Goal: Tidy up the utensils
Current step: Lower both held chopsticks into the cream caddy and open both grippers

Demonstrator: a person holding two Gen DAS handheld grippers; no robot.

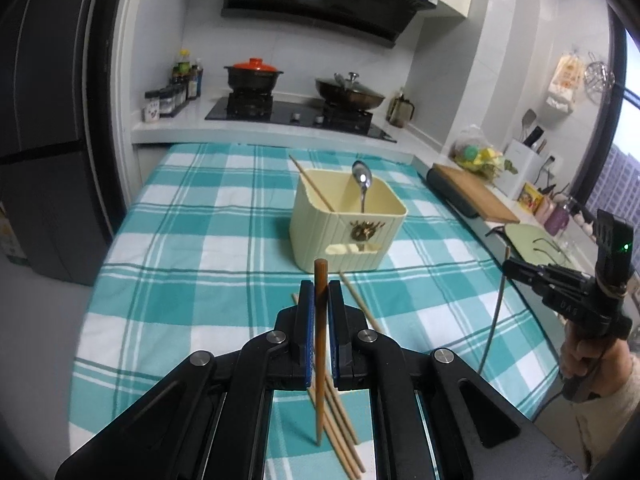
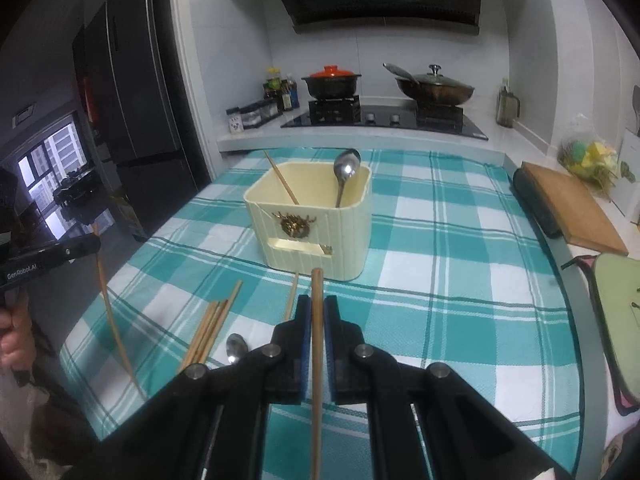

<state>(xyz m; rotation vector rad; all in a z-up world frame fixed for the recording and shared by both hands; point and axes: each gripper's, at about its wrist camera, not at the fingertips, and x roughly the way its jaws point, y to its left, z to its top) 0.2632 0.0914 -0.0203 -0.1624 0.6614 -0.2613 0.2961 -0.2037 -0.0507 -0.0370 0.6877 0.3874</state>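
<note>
A cream utensil holder (image 1: 346,226) (image 2: 310,222) stands on the teal checked cloth, with one chopstick (image 1: 312,184) (image 2: 281,178) and a steel spoon (image 1: 362,184) (image 2: 346,172) leaning inside. My left gripper (image 1: 320,292) is shut on a brown chopstick (image 1: 320,344), held upright in front of the holder. My right gripper (image 2: 317,306) is shut on another chopstick (image 2: 317,360). Several loose chopsticks (image 1: 340,420) (image 2: 210,328) and a second spoon (image 2: 236,348) lie on the cloth. The left gripper also shows at the left edge of the right wrist view (image 2: 86,246), and the right gripper at the right edge of the left wrist view (image 1: 516,270).
The table (image 2: 460,280) abuts a counter with a hob (image 2: 384,118), an orange-lidded pot (image 2: 331,82) and a wok (image 2: 434,88). A wooden cutting board (image 2: 568,208) and a green tray (image 2: 620,312) lie to the right. A dark fridge (image 1: 44,120) stands to the left.
</note>
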